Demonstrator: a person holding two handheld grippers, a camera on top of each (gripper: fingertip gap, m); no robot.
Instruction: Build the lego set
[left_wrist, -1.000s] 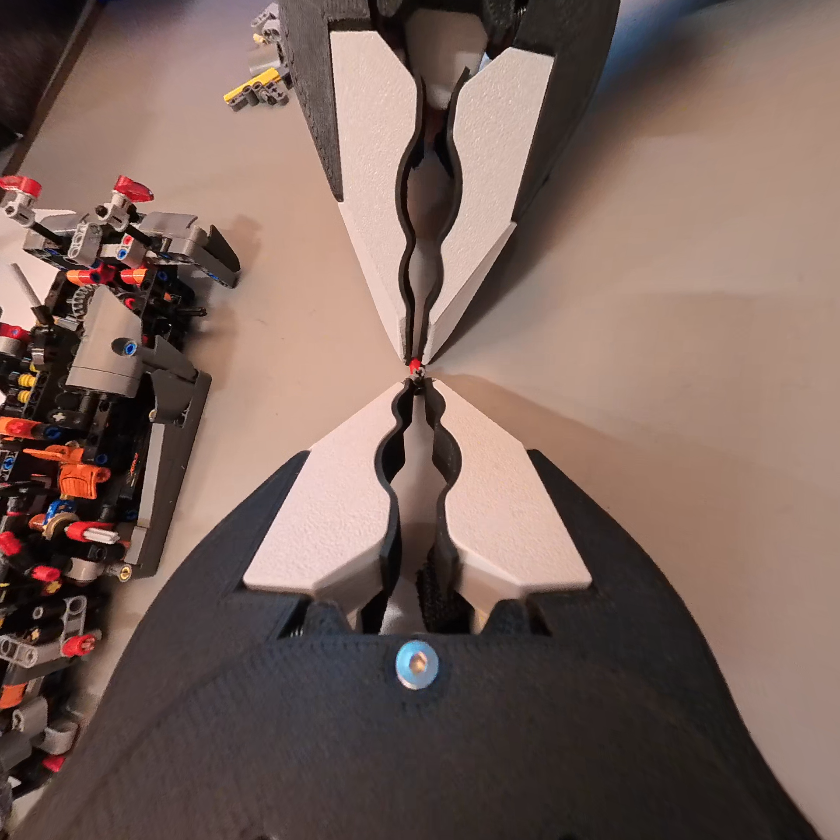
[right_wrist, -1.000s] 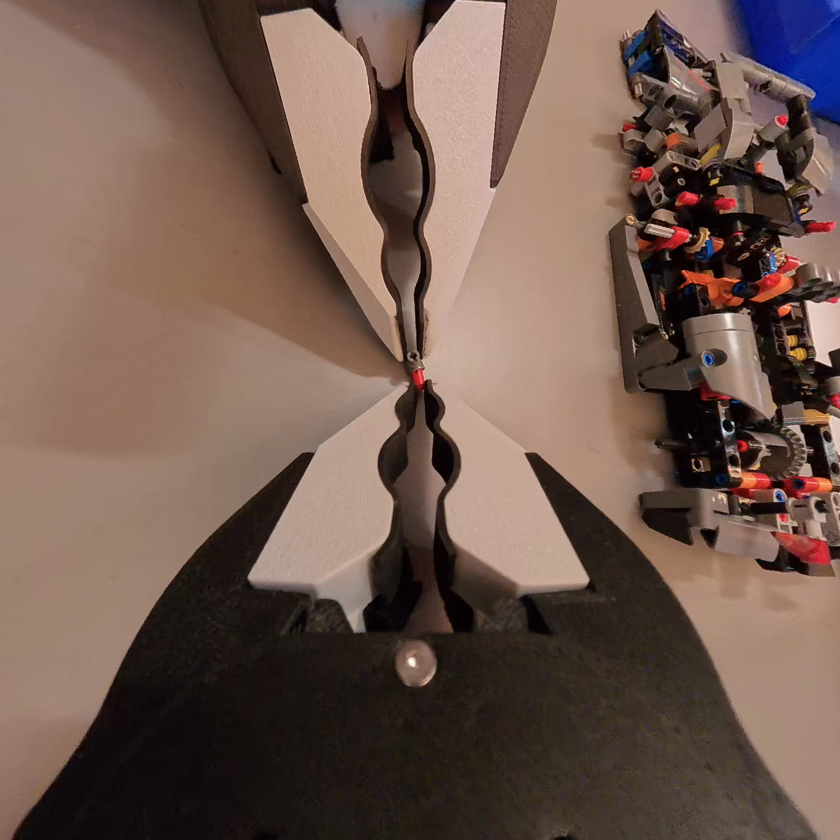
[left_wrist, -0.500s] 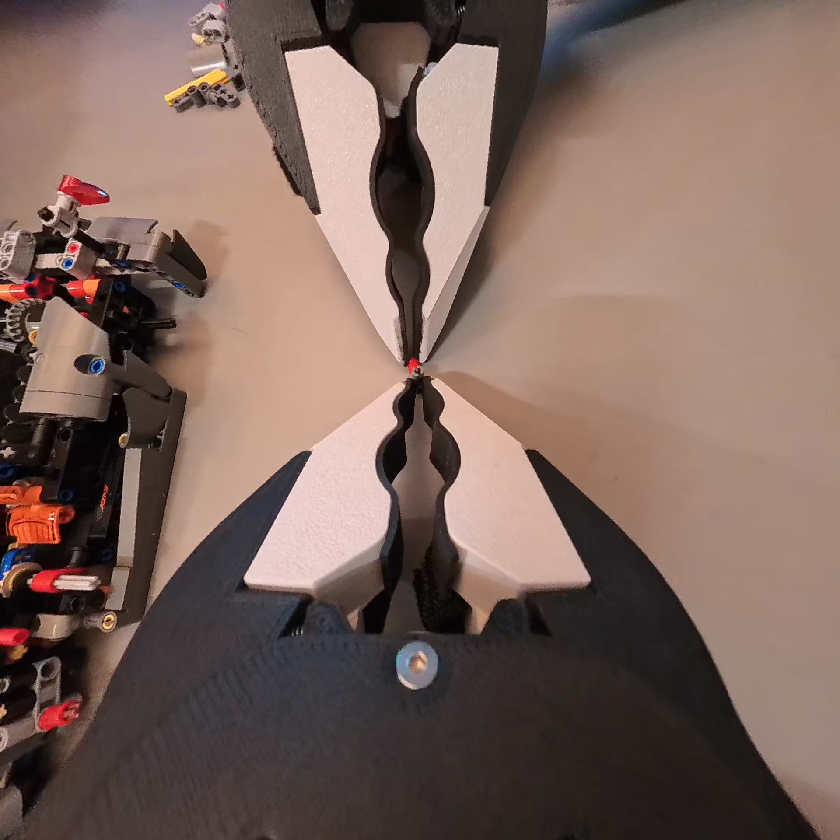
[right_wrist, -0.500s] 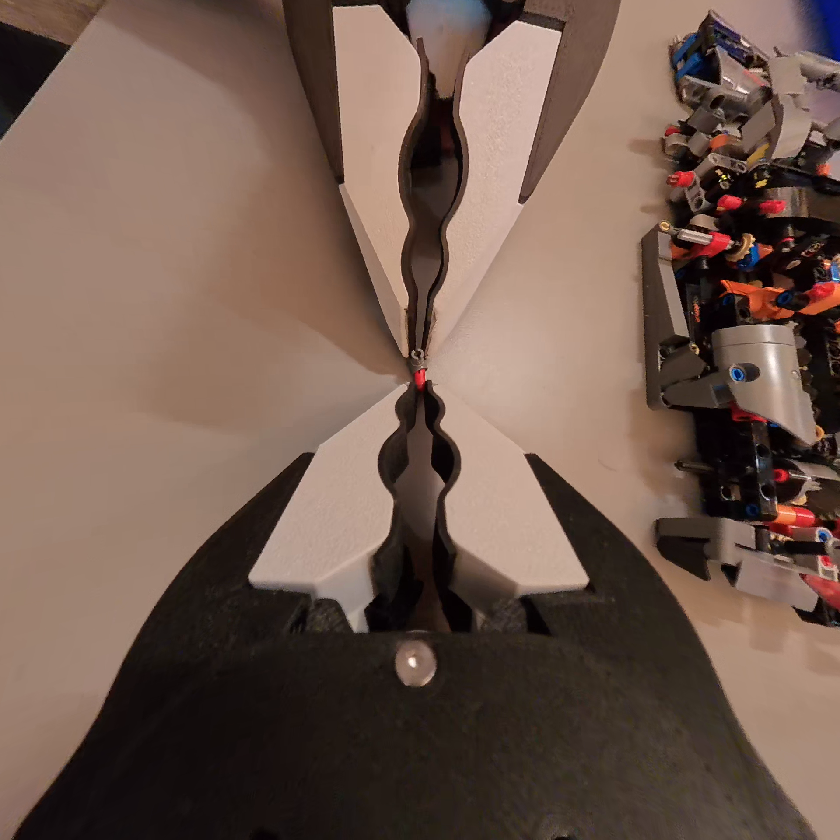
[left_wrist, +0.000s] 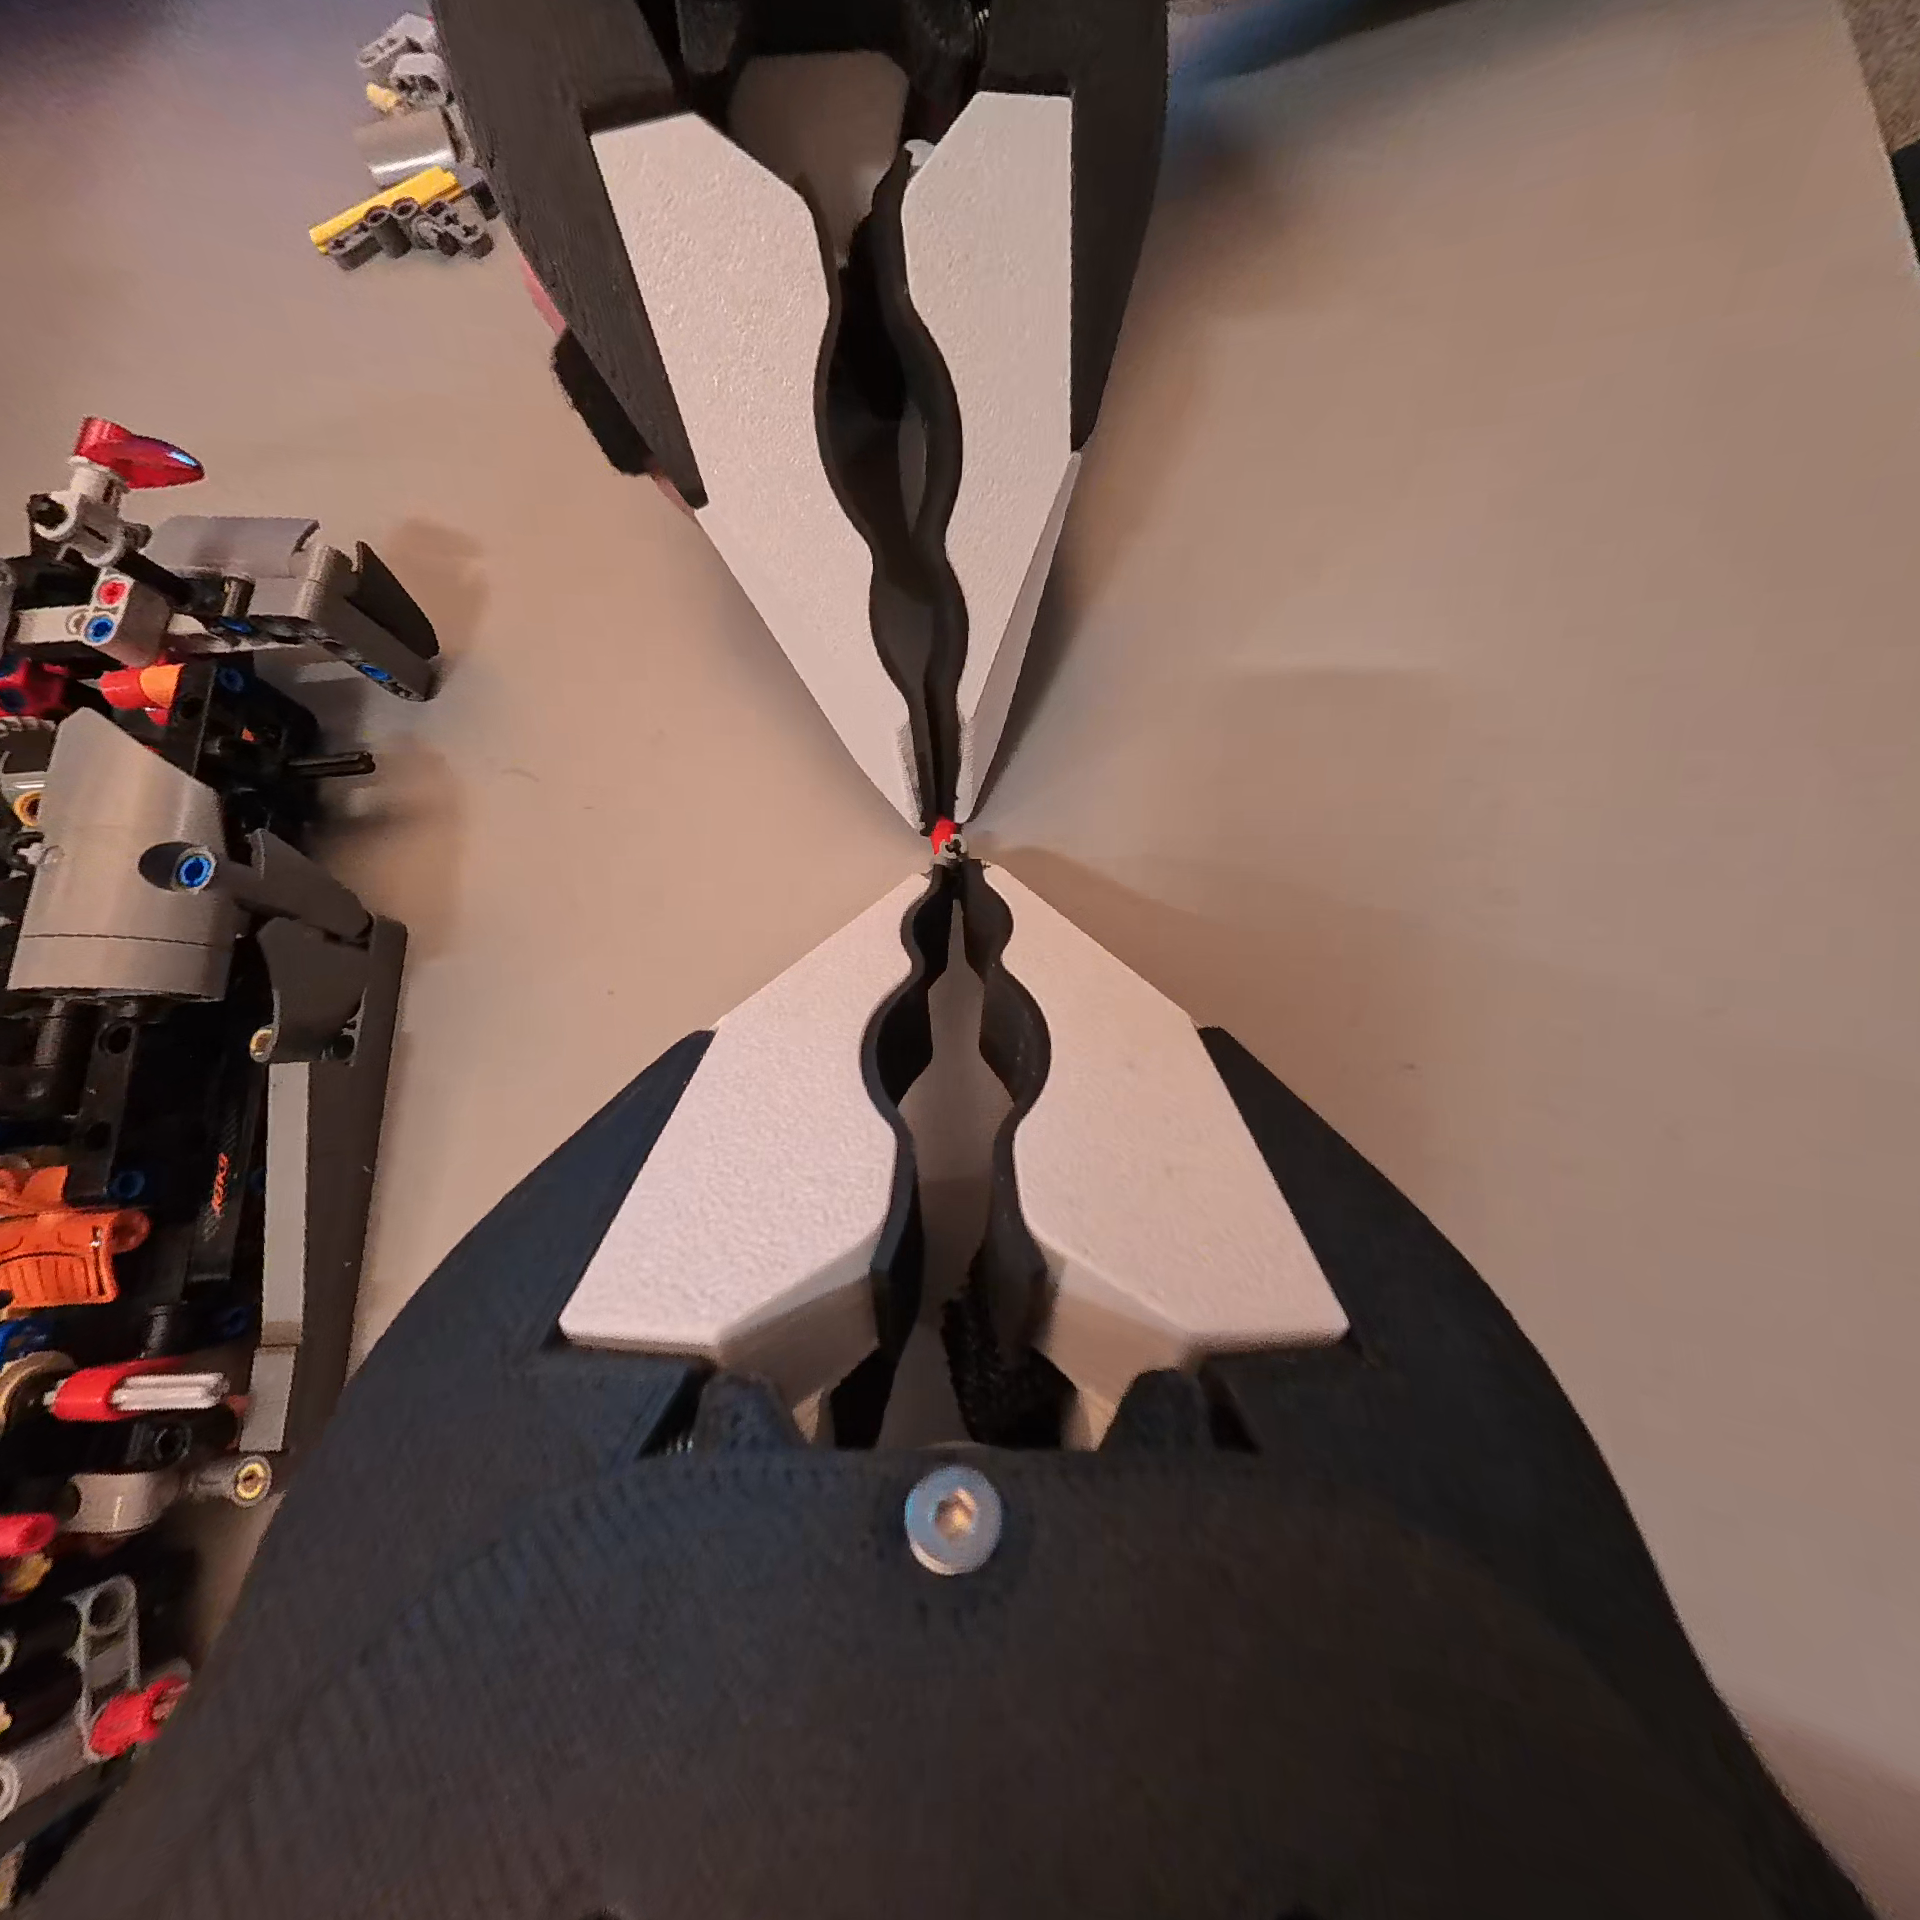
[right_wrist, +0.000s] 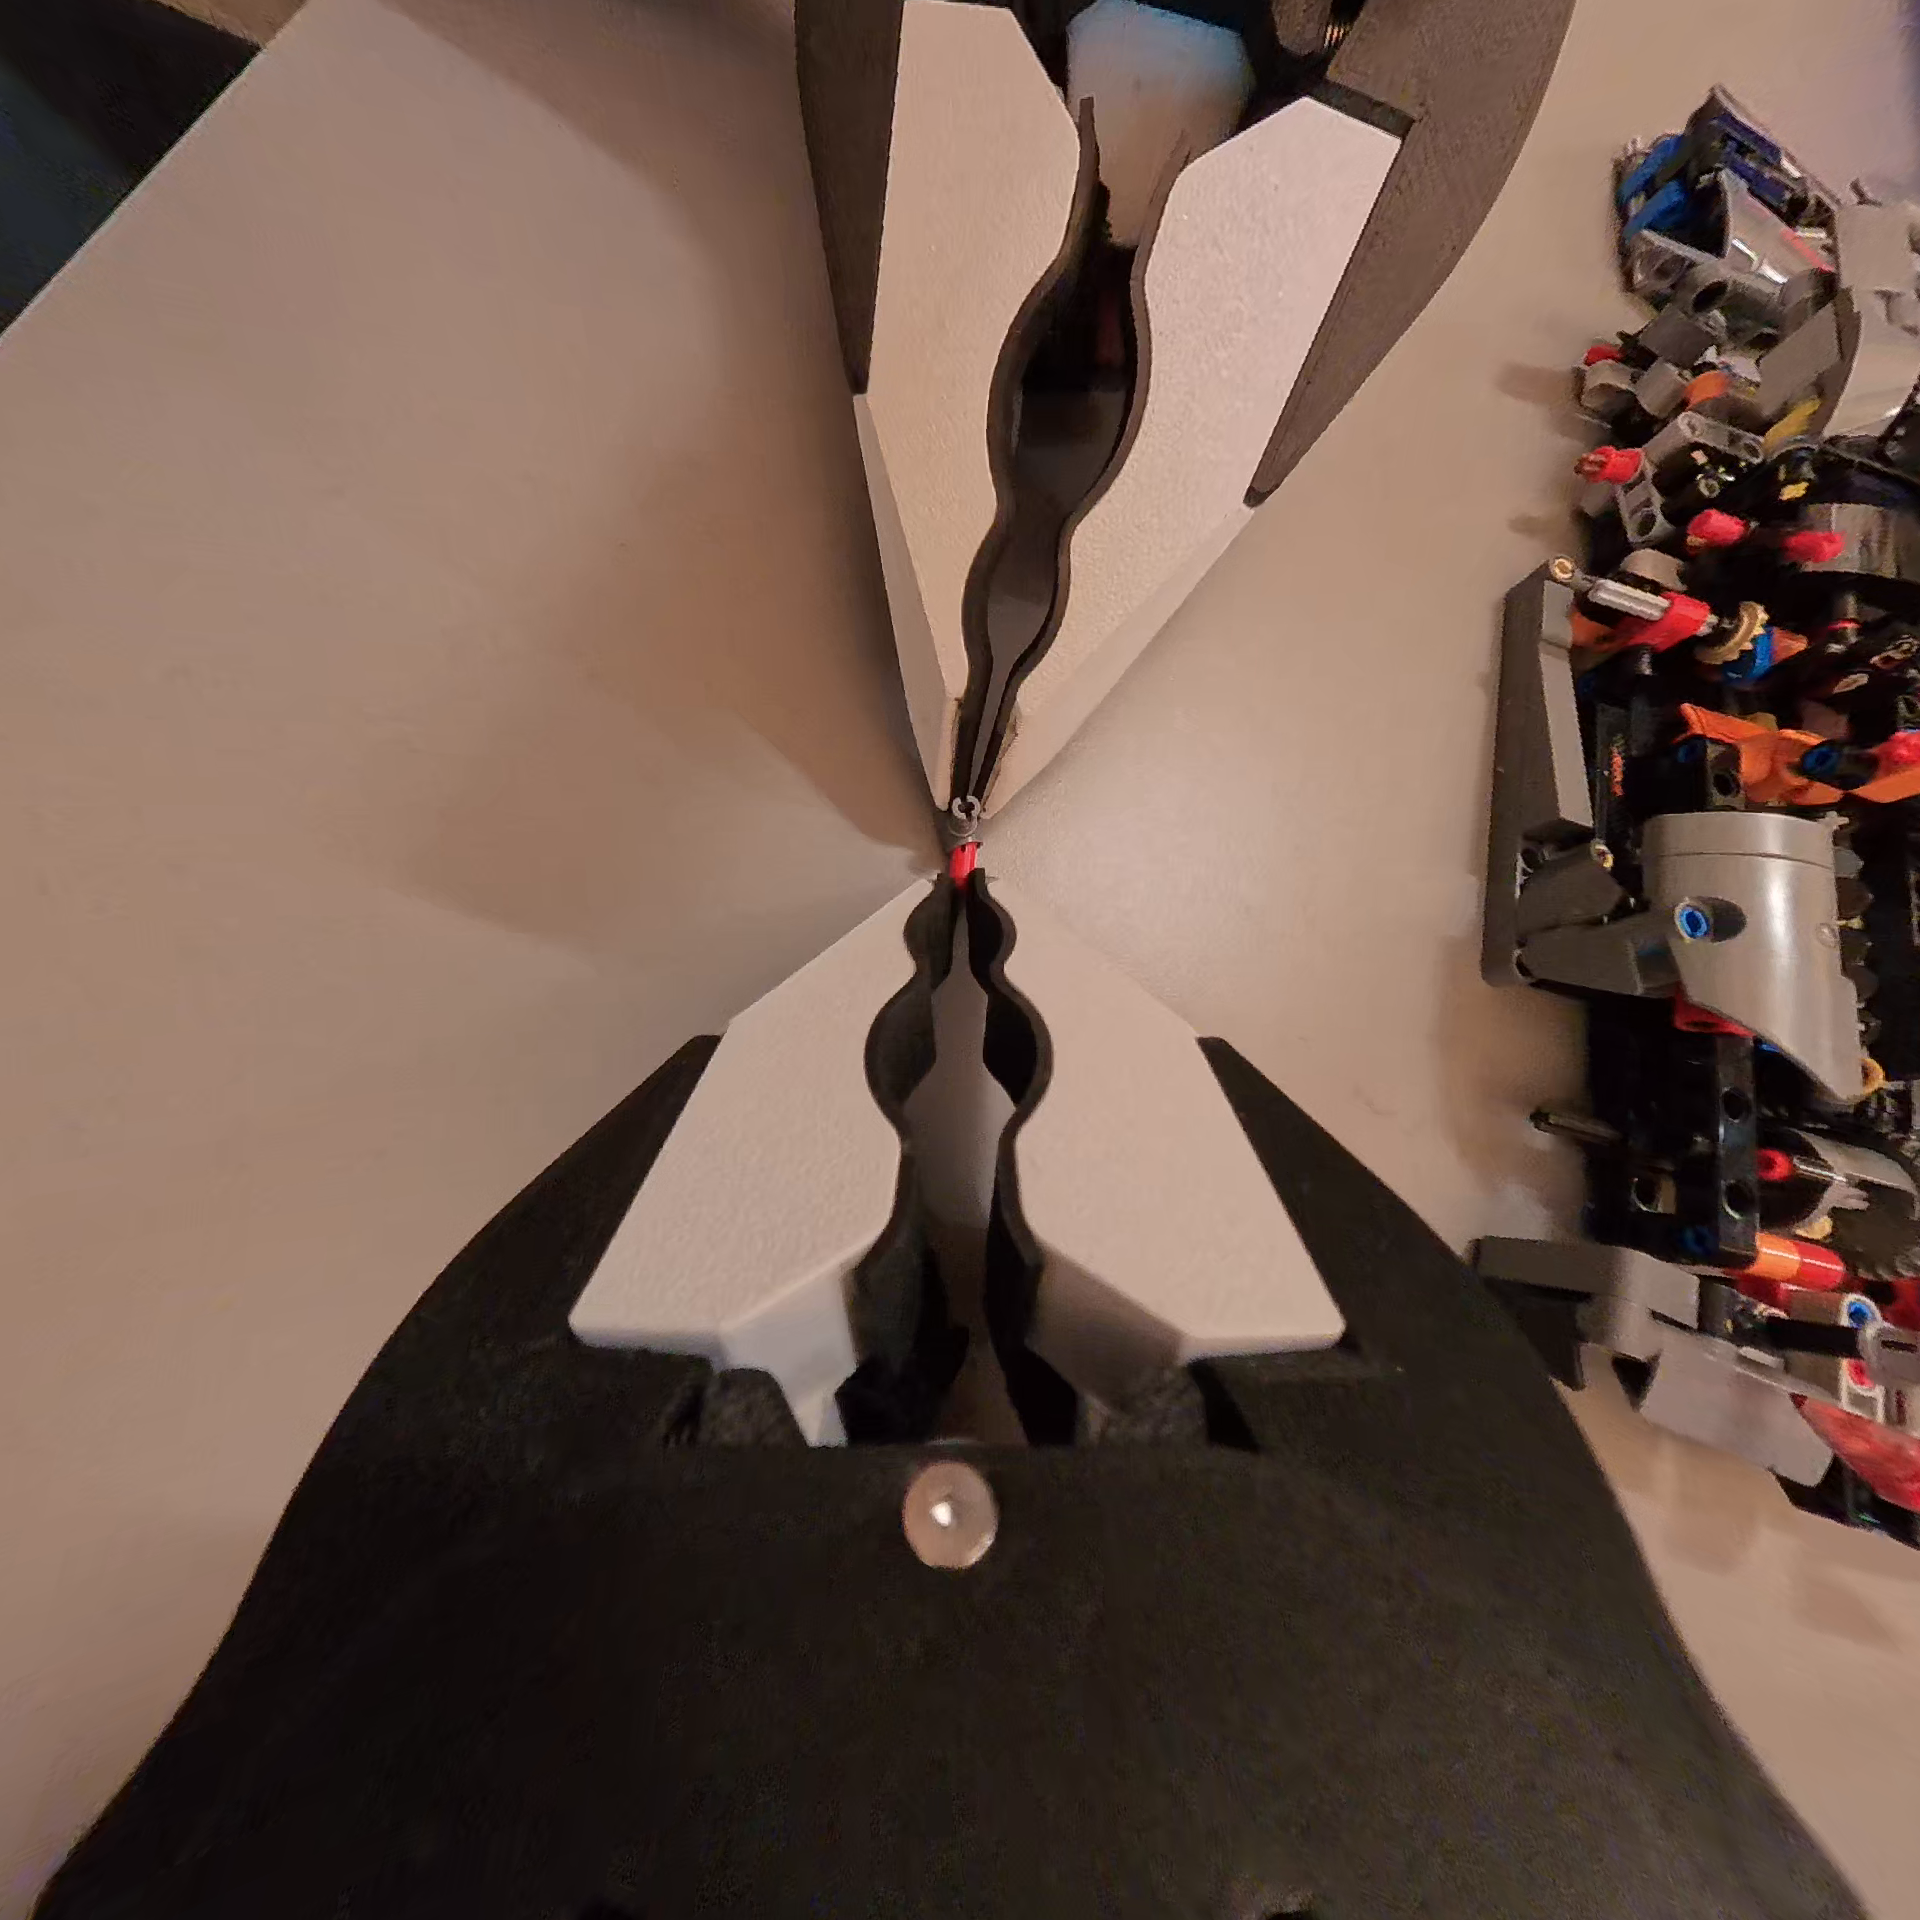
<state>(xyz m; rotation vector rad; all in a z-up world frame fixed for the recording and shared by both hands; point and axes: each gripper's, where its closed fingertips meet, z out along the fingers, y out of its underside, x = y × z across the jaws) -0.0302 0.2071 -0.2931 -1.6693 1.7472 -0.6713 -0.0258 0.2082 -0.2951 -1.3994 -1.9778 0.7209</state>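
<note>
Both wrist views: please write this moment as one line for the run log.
left tongs: shut on grey connector | right tongs: shut on red pin | tips facing, pin at connector | lego model: on table, untouched

Tiny red pin (right_wrist: 964, 864) joined to grey connector (right_wrist: 964, 821), pinched aloft.

Black gripper (left_wrist: 948, 878) bodies, white wavy-edged fingers (left_wrist: 790, 1132)

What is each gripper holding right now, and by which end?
Right gripper pinches the red pin by its near end; left gripper pinches the small grey connector.
</note>
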